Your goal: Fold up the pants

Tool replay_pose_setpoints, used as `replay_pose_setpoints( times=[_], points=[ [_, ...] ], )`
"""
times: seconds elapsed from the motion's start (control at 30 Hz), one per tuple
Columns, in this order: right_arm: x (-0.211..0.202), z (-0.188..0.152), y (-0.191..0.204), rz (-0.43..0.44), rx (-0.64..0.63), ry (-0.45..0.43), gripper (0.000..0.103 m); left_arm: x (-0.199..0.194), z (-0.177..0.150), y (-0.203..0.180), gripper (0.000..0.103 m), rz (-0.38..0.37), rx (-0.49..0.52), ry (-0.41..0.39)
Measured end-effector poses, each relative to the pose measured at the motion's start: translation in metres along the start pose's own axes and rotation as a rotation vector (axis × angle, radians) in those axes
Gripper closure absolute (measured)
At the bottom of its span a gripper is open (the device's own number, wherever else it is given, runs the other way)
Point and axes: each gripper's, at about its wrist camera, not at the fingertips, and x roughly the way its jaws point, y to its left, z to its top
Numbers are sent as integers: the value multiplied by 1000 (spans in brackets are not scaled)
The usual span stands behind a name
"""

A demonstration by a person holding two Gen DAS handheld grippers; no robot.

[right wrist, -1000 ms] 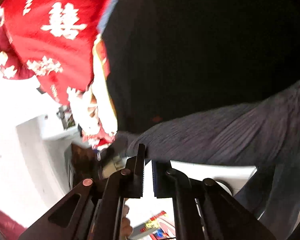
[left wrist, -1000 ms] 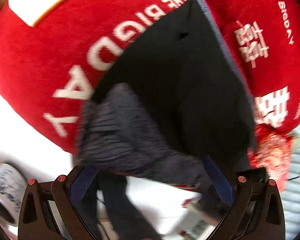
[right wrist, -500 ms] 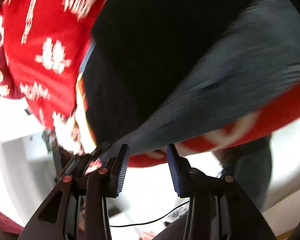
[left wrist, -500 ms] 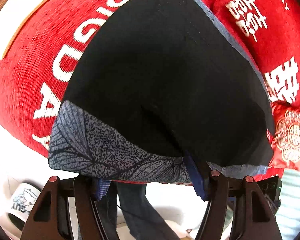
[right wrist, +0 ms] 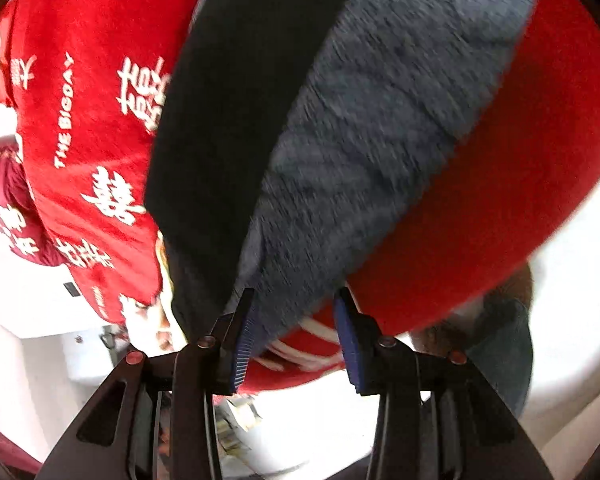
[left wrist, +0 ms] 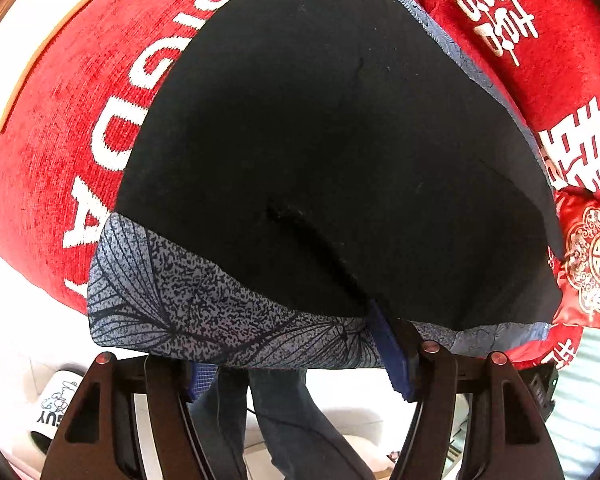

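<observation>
Pants [left wrist: 340,140] lie folded on red blanket [left wrist: 60,128] w/ white lettering, black side up, a blue-grey leaf-print band [left wrist: 188,304] running along the near edge. Same band shows as a thin strip down the far right edge too. Small crease in the black cloth near the middle, just above the band.

Left gripper [left wrist: 300,364]: jaws apart, partly open. Right-hand blue pad [left wrist: 392,356] sits at the pants' near edge, touching or just under the black cloth (can't tell which); left-hand pad is mostly hidden beneath the print band. Cloth isn't visibly pinched between them, so no grip.

Right gripper [right wrist: 296,340]: jaws apart, moderate gap, nothing clamped. In its view (blurred) the band [right wrist: 380,140] runs diagonally from upper right down to the jaws, its lower end reaching the gap near the left-hand pad. Black part of pants [right wrist: 228,120] sits left of band, blanket [right wrist: 500,180] on both sides.

Red embroidered cushion [left wrist: 592,260] lies at the blanket's right edge in left view, just beside the pants' corner. Below the bed edge: person's jeans leg [left wrist: 284,420] and a white slipper [left wrist: 56,408] on pale floor.
</observation>
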Motion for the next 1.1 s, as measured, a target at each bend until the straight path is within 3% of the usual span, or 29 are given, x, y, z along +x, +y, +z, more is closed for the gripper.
replay_pose_setpoints(
  times=[0.1,0.13,0.17,0.27,0.5,0.63,0.87,1.03,1.1],
  points=[
    [3,4,-4,25,43,24,66,-1,-2,-2,36,7,11,-11],
    [2,3,-6,27,57,37,91,-3,-5,2,49,1,10,-14],
    [-1,2,-7,30,67,45,97,-4,-4,3,59,6,9,-13],
    [-10,-2,4,42,66,38,98,-10,-2,9,69,-38,-8,-10],
    [-28,14,44,57,-10,33,98,-48,7,-8,69,-105,22,-48],
    [-33,37,85,54,-80,51,98,-69,24,-26,69,-154,26,-86],
    [-10,116,163,63,-197,127,98,-103,90,-80,69,-167,74,-215],
    [25,174,196,7,-224,203,98,-113,151,-104,69,-108,100,-307],
    [42,198,207,-27,-253,232,98,-100,180,-112,69,-60,104,-332]
  ],
)
